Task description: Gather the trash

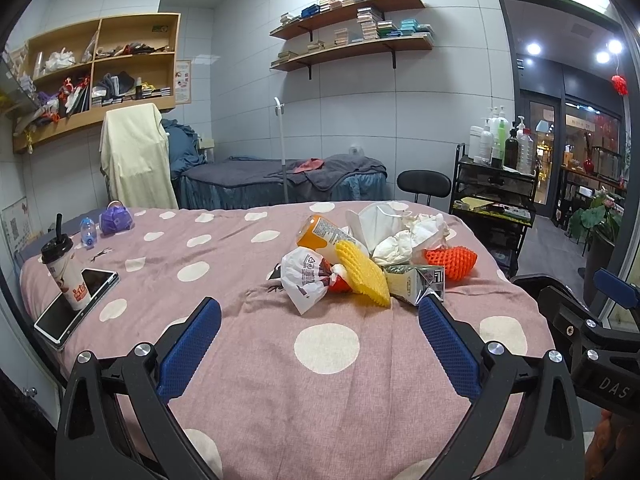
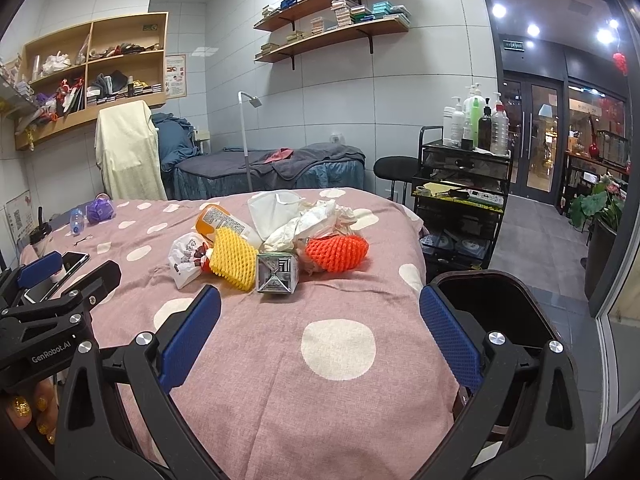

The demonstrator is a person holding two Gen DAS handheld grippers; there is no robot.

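Your trash sits heaped mid-bed: a yellow foam net (image 2: pixel 234 259) leaning on a small drink carton (image 2: pixel 277 273), an orange foam net (image 2: pixel 336 254) just right, a crumpled white wrapper (image 2: pixel 185 258) left, tissues (image 2: pixel 316 222) and an orange bottle (image 2: pixel 218 218) behind.

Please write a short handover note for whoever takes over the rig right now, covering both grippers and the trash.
Left gripper: open, empty, above the bedspread, short of the pile.
Right gripper: open, empty, also facing the pile; a dark bin sits just off the bed's right edge.
Trash, heaped mid-bed: yellow foam net, orange foam net, small carton, white wrapper, orange bottle, crumpled tissues.
Done: nothing picked up yet.
Left: the whole pile.
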